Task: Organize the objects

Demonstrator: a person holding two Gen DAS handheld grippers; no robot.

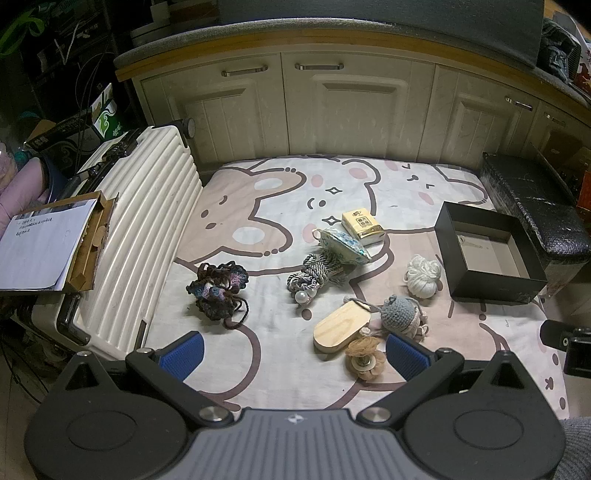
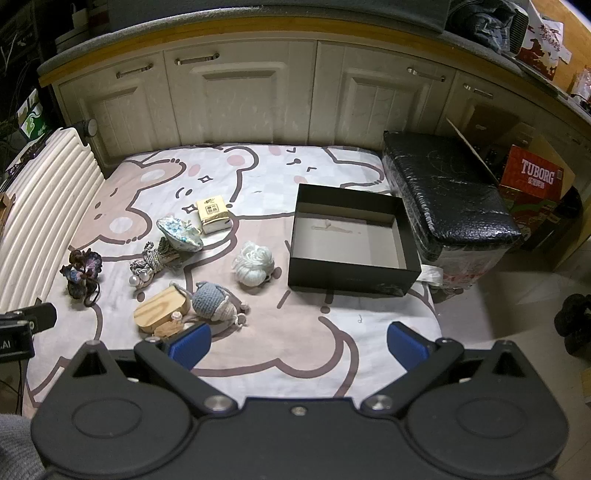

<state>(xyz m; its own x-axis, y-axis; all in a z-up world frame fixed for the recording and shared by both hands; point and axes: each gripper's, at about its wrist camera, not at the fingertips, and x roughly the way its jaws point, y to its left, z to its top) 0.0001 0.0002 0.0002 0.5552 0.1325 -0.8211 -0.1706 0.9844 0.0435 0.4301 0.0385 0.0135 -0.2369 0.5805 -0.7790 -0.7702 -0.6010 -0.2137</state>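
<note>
A low surface is covered by a sheet (image 1: 280, 369) printed with cartoon bears in pink, brown and white. Behind it runs a row of cream cabinets (image 1: 332, 110) with metal handles, under a grey counter (image 2: 221, 22) with a wooden edge. A white ribbed suitcase (image 1: 147, 229) lies along the sheet's left side, with a cardboard tray of papers (image 1: 44, 247) beside it. To the right sits a black padded bench (image 2: 443, 192), and past it a red Tuborg carton (image 2: 535, 177) on the tiled floor.

An open black box (image 2: 354, 280), nothing in it, stands on the right part of the sheet. The small items lie scattered to its left, all apart from the box: a white yarn ball (image 2: 255, 264) nearest it, a yellow tissue pack (image 2: 213, 214), a blue patterned pouch (image 2: 179, 234), a coil of cord with pearls (image 2: 147, 264), a dark crochet piece (image 2: 81, 273) near the suitcase, a wooden block (image 2: 160, 306), a grey-blue crochet doll (image 2: 212, 301) touching the block, and a tan fabric flower (image 1: 364, 358) at the near edge.

The left gripper (image 1: 293, 354) hovers above the near edge of the sheet, blue pads spread wide, holding nothing. The right gripper (image 2: 299, 345) hovers likewise, its pads wide apart over bare sheet.
</note>
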